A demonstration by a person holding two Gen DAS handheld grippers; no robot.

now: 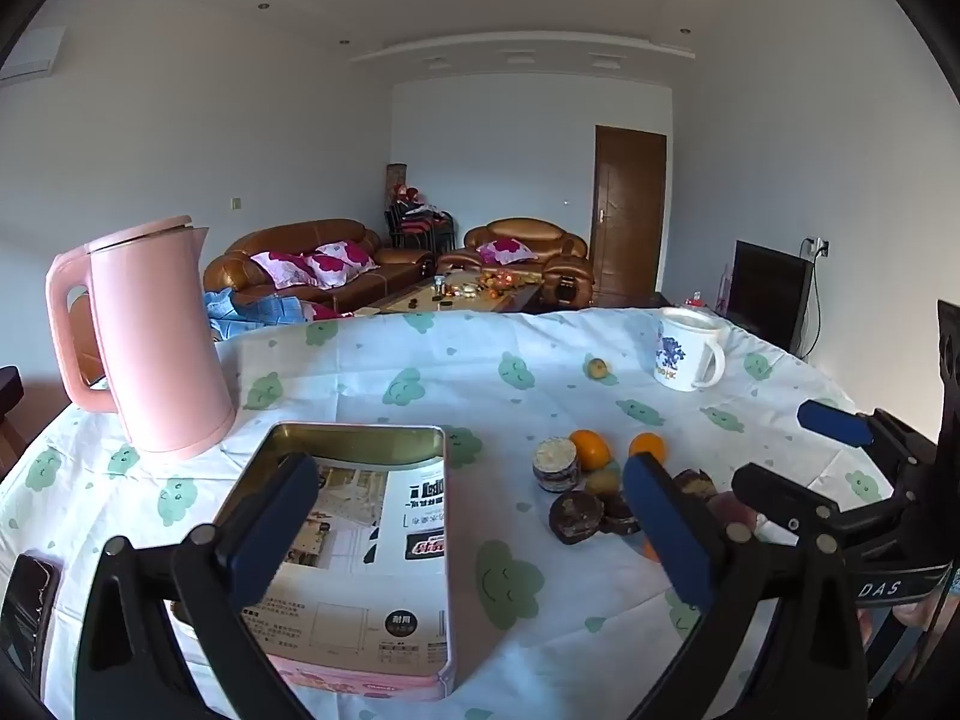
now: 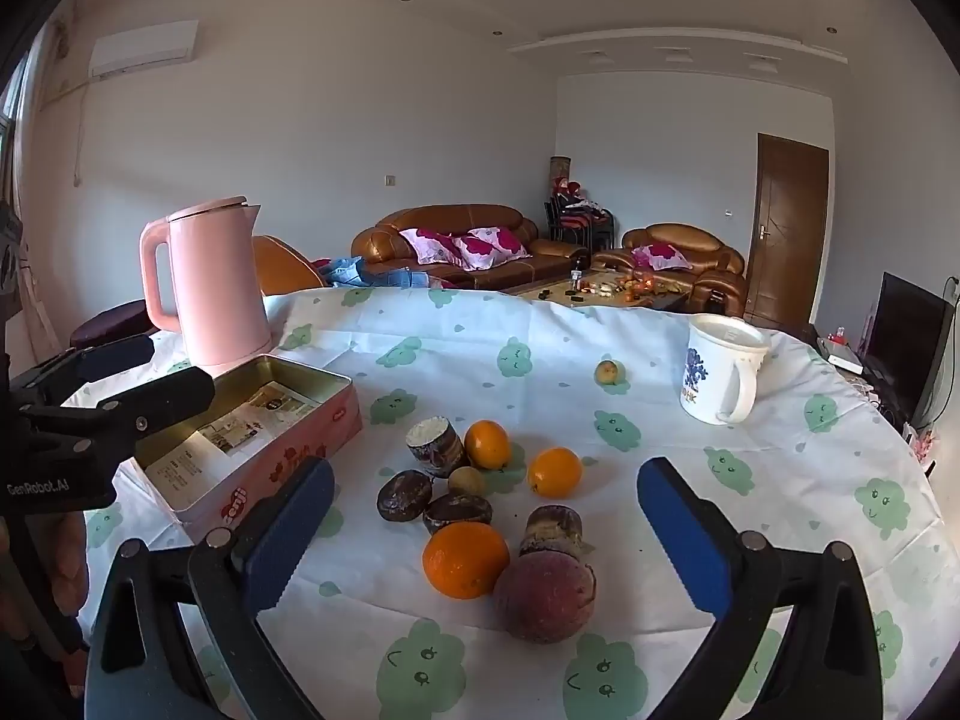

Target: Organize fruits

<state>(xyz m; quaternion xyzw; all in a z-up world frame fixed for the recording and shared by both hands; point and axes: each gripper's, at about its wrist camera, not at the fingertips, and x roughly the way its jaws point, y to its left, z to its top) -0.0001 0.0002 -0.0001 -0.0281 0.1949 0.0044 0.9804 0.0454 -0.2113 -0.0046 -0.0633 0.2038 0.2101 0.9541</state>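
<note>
1. Left gripper (image 1: 474, 525) gapes wide with nothing in it, above the tin (image 1: 360, 546), whose floor is paper-lined.
2. Fruit (image 2: 465, 559) lies clustered on the cloth (image 2: 690, 468), right of the tin.
3. Right gripper (image 2: 486, 531) hangs spread and unladen over that cluster.
4. Mug (image 2: 720, 375) stands far right.

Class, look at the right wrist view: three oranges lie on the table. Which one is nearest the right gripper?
The largest orange, touching the reddish peach, lies nearest the right gripper. The other two oranges sit farther back, towards the mug.
</note>
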